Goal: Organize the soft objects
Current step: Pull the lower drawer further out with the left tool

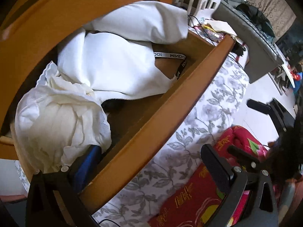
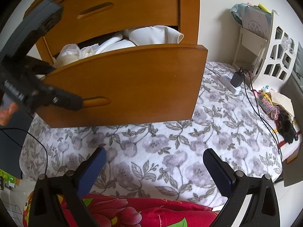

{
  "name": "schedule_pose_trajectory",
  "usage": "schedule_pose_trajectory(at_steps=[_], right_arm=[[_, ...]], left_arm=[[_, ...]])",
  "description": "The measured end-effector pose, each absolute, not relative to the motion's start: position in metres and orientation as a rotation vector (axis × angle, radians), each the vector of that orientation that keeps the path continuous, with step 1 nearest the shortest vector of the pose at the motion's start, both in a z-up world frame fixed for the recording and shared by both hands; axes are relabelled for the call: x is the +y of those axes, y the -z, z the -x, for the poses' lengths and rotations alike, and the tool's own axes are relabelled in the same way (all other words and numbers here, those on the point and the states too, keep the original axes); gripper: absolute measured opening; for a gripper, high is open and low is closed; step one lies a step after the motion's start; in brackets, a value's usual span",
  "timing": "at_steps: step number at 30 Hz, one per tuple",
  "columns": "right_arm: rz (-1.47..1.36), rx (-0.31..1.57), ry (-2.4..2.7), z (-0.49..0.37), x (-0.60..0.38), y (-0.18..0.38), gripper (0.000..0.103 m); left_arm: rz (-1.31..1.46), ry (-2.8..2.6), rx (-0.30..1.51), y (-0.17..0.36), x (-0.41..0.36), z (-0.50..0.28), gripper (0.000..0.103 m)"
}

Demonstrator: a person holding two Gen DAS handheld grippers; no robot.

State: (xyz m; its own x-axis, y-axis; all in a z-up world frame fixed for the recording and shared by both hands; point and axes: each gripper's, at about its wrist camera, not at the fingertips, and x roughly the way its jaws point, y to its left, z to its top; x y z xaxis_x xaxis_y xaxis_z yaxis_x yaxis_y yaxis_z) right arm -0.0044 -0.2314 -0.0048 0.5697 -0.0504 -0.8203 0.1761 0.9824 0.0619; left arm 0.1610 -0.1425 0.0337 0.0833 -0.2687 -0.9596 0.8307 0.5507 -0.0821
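My left tongs (image 1: 151, 162) are spread wide, straddling the front panel of the open wooden drawer (image 1: 151, 113); one blue pad (image 1: 87, 162) sits inside the drawer, touching the crumpled cream cloth (image 1: 56, 124), the other pad (image 1: 217, 164) hangs outside over the floral bedspread (image 1: 208, 102); nothing is pinched between them; just beyond the cream cloth lies a folded white garment (image 1: 113, 70), and farther still a white pillow-like bundle (image 1: 144, 20) rests over the drawer's far corner; a black-and-white lettered strap (image 1: 170, 55) shows on the drawer floor beside the folded garment; my right tongs (image 2: 154, 162) are likewise spread and hold nothing, hovering above the floral bedspread (image 2: 170, 132) with the red flowered quilt (image 2: 123, 211) directly beneath them; ahead of them stands the drawer (image 2: 123, 83), its white contents (image 2: 151, 35) peeking over the front; up to their left I see my left tongs (image 2: 56, 98) at the drawer's edge; far to the right a charger (image 2: 236, 78) and a white cut-out shelf (image 2: 274, 53) sit by the wall.
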Motion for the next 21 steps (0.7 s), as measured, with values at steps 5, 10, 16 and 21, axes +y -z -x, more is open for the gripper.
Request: schedule_pose_trajectory(at_steps=[5, 10, 16, 21], right_arm=[[-0.14, 0.953, 0.133, 0.005, -0.232, 0.004, 0.103], [-0.146, 0.95, 0.138, 0.005, -0.233, 0.003, 0.103], [-0.145, 0.946, 0.143, 0.006, -0.232, 0.002, 0.103], [-0.144, 0.947, 0.142, 0.006, -0.232, 0.003, 0.103]], left_arm=[[-0.583, 0.931, 1.23, -0.034, -0.136, -0.146, 0.103], [-0.55, 0.92, 1.194, -0.038, -0.131, -0.14, 0.103], [-0.539, 0.904, 1.173, -0.039, -0.131, -0.139, 0.103], [-0.514, 0.831, 1.153, -0.04, -0.131, -0.142, 0.103]])
